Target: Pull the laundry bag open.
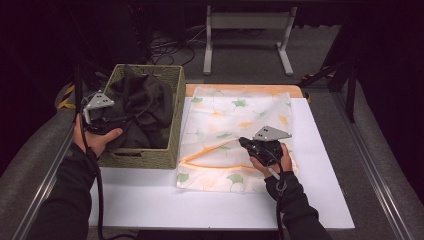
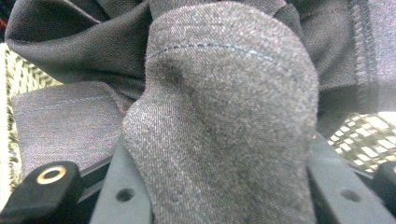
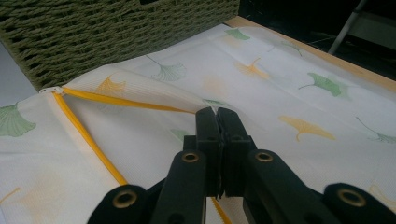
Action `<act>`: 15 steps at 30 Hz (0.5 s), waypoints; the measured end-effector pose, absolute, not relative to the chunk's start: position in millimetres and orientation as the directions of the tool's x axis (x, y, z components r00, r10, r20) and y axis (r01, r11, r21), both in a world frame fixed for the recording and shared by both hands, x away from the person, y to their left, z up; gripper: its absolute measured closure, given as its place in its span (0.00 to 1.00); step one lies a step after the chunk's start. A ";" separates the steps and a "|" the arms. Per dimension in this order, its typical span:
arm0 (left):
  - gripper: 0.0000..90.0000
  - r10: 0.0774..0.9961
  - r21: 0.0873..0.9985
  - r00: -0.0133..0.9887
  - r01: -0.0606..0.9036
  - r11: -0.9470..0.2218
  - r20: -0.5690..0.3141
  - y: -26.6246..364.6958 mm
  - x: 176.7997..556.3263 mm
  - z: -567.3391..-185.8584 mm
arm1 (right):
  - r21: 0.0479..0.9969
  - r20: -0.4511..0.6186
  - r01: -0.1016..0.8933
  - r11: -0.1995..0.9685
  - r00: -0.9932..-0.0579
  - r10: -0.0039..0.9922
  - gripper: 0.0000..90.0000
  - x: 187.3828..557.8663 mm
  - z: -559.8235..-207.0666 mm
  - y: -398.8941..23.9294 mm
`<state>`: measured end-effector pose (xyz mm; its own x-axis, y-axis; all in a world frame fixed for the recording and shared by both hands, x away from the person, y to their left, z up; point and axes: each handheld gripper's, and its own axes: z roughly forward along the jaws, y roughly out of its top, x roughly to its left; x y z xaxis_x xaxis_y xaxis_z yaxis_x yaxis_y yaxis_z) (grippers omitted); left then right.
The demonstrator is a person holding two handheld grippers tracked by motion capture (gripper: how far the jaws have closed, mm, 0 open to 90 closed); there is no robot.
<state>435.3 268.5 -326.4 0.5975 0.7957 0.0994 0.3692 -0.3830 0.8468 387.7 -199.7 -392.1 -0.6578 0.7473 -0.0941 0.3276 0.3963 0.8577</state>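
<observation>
Two grips on: L gripper (image 1: 102, 120) clamps dark cloth (image 2: 224, 121) in basket (image 1: 145, 155) at 9 o'clock; R gripper (image 3: 217, 114) pinches bag (image 1: 235, 115) edge. Next, prob: lift cloth toward bag mouth.

Basket (image 1: 145, 155) sits left on bench (image 1: 320, 200), garment (image 1: 142, 102) in it. Laundry bag (image 1: 235, 115) lies flat just right of basket, touching its side.

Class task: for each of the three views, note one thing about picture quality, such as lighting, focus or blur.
High view: the white table is lit, the surroundings fall into darkness. Left gripper view: the dark grey garment sits so close that its weave looks grainy and soft. Right gripper view: the shut right gripper and ginkgo-print laundry bag are sharp; the woven basket is evenly lit.
</observation>
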 end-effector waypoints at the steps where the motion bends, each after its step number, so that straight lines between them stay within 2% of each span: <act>1: 0.68 0.799 0.853 0.593 0.362 -0.375 0.100 269.5 432.7 -324.8 | 0.857 -0.094 0.327 0.398 -0.659 0.746 0.99 387.7 -392.2 -199.7; 15: 0.69 0.770 0.921 0.634 0.255 -0.295 0.071 276.7 393.3 -297.0 | 0.859 -0.089 0.331 0.390 -0.654 0.751 0.99 387.4 -392.5 -198.9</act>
<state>393.3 276.7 -297.0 0.6341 0.7700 0.0710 0.2546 -0.2946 0.9211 387.4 -198.9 -392.5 -0.6541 0.7511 -0.0894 0.3308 0.3903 0.8592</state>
